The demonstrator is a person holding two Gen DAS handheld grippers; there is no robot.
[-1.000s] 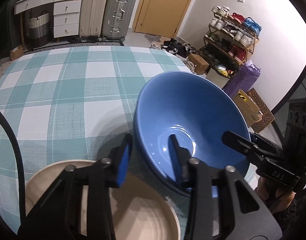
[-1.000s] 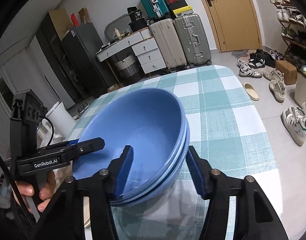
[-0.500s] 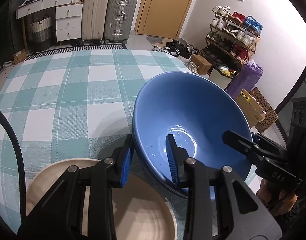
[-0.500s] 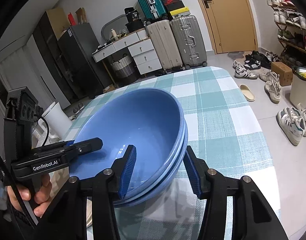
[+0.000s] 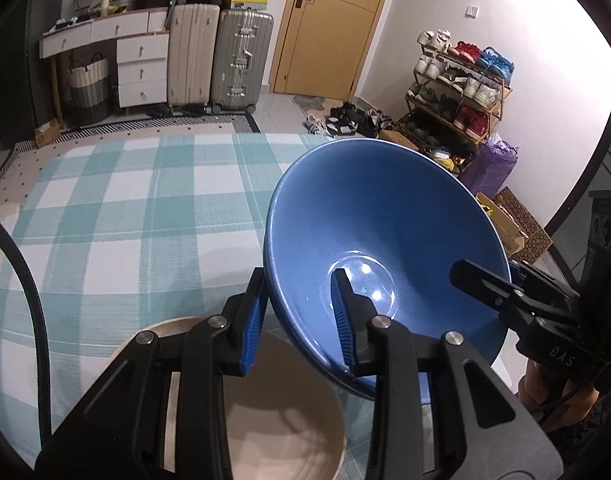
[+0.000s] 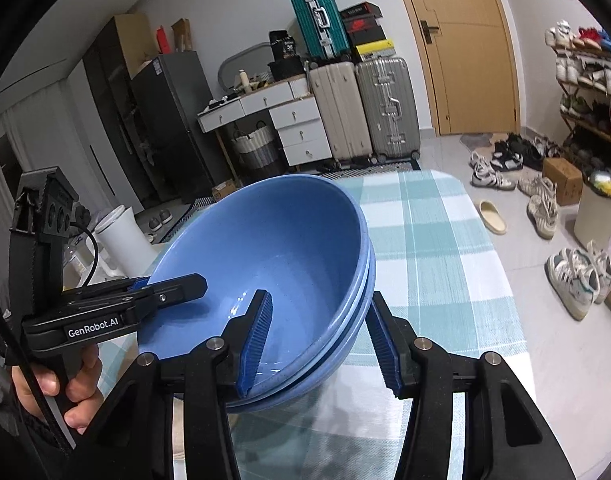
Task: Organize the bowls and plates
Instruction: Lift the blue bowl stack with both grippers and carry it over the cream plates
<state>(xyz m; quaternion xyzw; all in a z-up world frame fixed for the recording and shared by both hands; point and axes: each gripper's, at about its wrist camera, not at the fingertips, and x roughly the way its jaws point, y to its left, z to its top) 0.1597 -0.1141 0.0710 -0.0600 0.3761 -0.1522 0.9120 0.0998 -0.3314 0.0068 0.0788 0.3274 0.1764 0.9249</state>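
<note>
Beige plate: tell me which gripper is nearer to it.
Left. The left gripper hangs right over the beige plate while straddling the blue bowls' rim; the right gripper straddles the opposite rim, farther away.

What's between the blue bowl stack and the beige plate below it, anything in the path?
Nothing visible. Both grippers, left and right, clamp opposite rims of the stacked blue bowls, held tilted off the table. The beige plate lies just beneath, its visible surface bare; the left gripper's own body hides part of it.
</note>
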